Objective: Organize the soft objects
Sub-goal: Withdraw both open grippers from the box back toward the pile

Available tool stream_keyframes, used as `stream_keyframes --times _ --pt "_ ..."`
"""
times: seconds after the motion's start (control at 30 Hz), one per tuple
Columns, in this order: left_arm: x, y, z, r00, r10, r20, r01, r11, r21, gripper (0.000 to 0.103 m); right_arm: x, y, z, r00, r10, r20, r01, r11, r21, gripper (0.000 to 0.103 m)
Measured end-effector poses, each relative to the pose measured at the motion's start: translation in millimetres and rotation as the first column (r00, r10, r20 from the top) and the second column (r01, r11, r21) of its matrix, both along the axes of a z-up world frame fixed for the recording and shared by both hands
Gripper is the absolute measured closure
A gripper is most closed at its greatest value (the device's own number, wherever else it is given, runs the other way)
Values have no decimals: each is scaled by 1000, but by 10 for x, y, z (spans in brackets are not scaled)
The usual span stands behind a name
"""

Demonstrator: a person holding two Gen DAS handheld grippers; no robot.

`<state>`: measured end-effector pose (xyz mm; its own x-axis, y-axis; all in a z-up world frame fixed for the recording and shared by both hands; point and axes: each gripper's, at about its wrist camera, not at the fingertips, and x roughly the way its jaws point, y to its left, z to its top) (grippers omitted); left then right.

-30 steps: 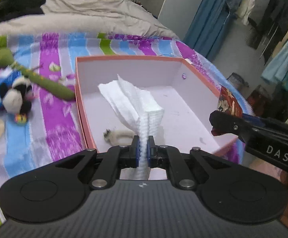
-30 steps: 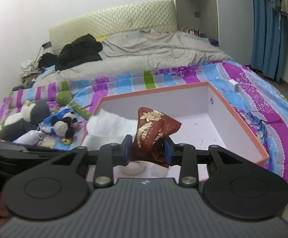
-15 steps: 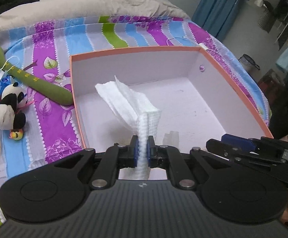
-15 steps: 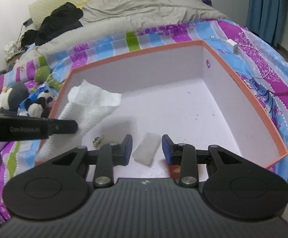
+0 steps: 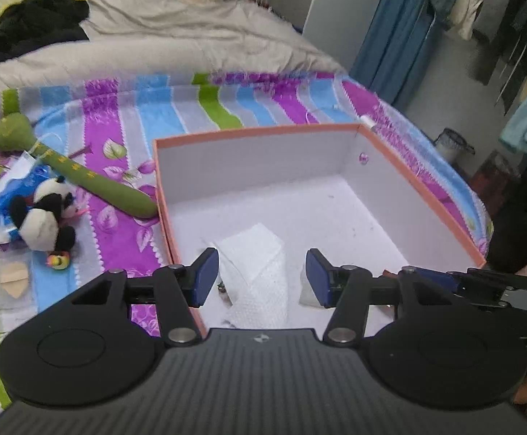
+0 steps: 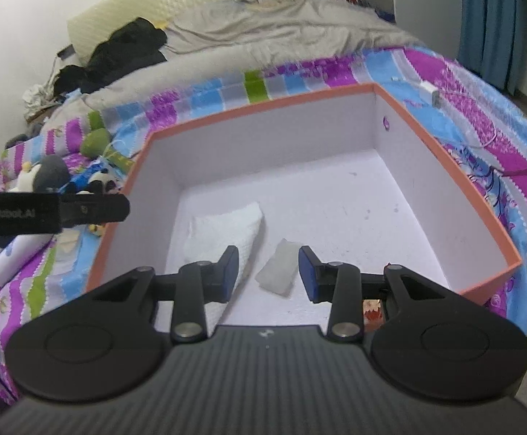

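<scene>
An orange-rimmed box (image 5: 256, 132) (image 6: 263, 107) with a white inside stands on the striped bedspread. A white paper towel (image 5: 260, 264) (image 6: 223, 232) lies loose on its floor by the left wall. My left gripper (image 5: 261, 275) hangs above the towel, its jaws opening and its pads clear of it. My right gripper (image 6: 269, 272) hovers over a small white packet (image 6: 276, 272), its jaws opening slightly with nothing pressed between them. A red snack wrapper (image 6: 372, 306) peeks out under the right gripper's right finger, at the box's near corner.
Left of the box lie a panda plush (image 5: 42, 217), a long green plush (image 5: 93, 185) and a blue packet (image 5: 6, 195). A grey duvet (image 5: 154, 43) and black clothes (image 5: 35, 21) are behind. A white charger (image 6: 430, 90) lies on the bed at the right.
The left gripper has let go of the paper towel, which now lies flat in the box. The right gripper dropped the red wrapper earlier and has sunk toward the box floor.
</scene>
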<state>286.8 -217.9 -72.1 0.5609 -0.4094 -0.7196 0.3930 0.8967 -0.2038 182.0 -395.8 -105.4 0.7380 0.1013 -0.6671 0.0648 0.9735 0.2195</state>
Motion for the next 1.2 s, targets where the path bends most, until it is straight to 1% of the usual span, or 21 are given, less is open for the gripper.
stream_keyframes --times 0.13,0.23,0.37,0.53,0.67,0.77,0.83,1.0,1.1,1.2 --pt "-293 90 127 998 -13 64 13 1000 -1 43 -181 63 45 999 14 40 -14 1000 -2 63" --pt "-493 146 191 997 -18 80 18 1000 -4 43 -319 120 95 997 20 80 -18 999 -28 63" --pt "-777 222 278 993 -16 116 19 1000 -23 43 -519 183 191 991 33 131 -29 999 -32 63" --pt "-1051 352 371 988 15 151 -7 999 -53 43 -725 258 281 983 43 178 -38 999 -29 63" --pt "-1253 474 411 984 55 170 -46 997 -54 43 -868 336 332 975 57 215 -53 998 -25 63" --pt "-1428 550 420 977 77 199 -74 997 -20 43 -965 412 354 971 72 229 -67 997 -28 63" --pt "-1538 607 423 975 88 205 -87 996 -15 43 -1022 470 363 968 83 235 -79 997 -27 63" --pt "-1789 760 401 974 126 190 -121 992 -39 43 -1145 625 354 965 112 236 -109 994 -27 63" --pt "-1954 835 373 969 145 198 -145 989 -15 43 -1204 716 328 964 130 231 -124 991 -39 63" --pt "-2098 944 315 968 169 184 -172 985 1 43 -1250 803 298 965 144 219 -141 990 -33 63"
